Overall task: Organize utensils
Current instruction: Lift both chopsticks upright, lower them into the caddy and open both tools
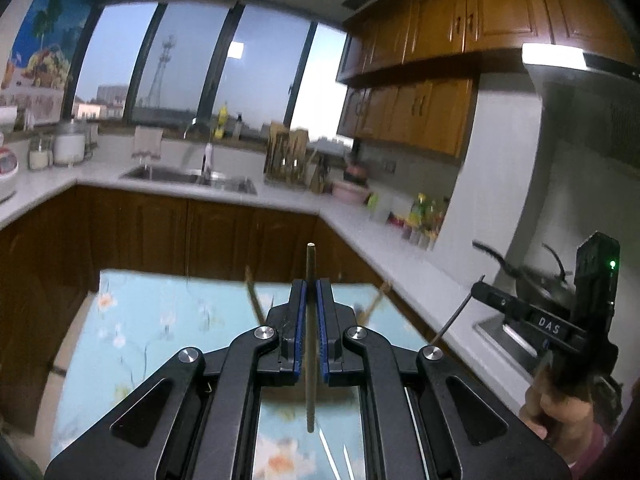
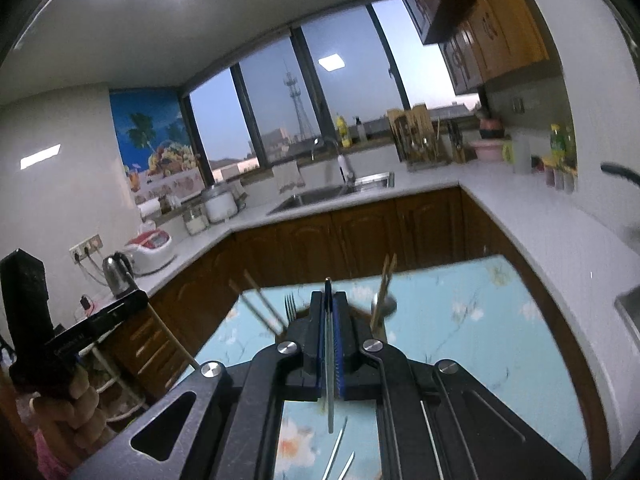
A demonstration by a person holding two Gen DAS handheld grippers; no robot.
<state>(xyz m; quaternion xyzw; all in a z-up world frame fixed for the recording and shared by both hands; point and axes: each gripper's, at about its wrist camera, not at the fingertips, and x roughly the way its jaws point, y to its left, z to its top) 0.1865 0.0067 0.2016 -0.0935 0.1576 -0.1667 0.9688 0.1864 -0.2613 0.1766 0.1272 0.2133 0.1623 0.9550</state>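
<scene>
My left gripper [image 1: 311, 286] is shut on a thin wooden chopstick [image 1: 311, 264] that stands upright between its blue pads, held above the floral table [image 1: 152, 344]. My right gripper [image 2: 329, 298] is shut on a slim metal utensil [image 2: 329, 400], also upright. Ahead on the table a holder carries wooden chopsticks [image 2: 260, 306], a fork [image 2: 291, 305] and a spoon [image 2: 383, 303]; its body is hidden behind my fingers. Loose metal chopsticks [image 2: 340, 454] lie below on the cloth. The right gripper shows at the right of the left wrist view [image 1: 480, 280], holding its thin utensil.
White counters wrap around the room, with a sink [image 1: 192, 178], a knife and utensil rack [image 1: 286, 156], a wok [image 1: 536, 276] on the stove at right, and a kettle [image 2: 116, 274] and cooker [image 2: 150, 254] at left. Wooden cabinets stand beyond the table's far edge.
</scene>
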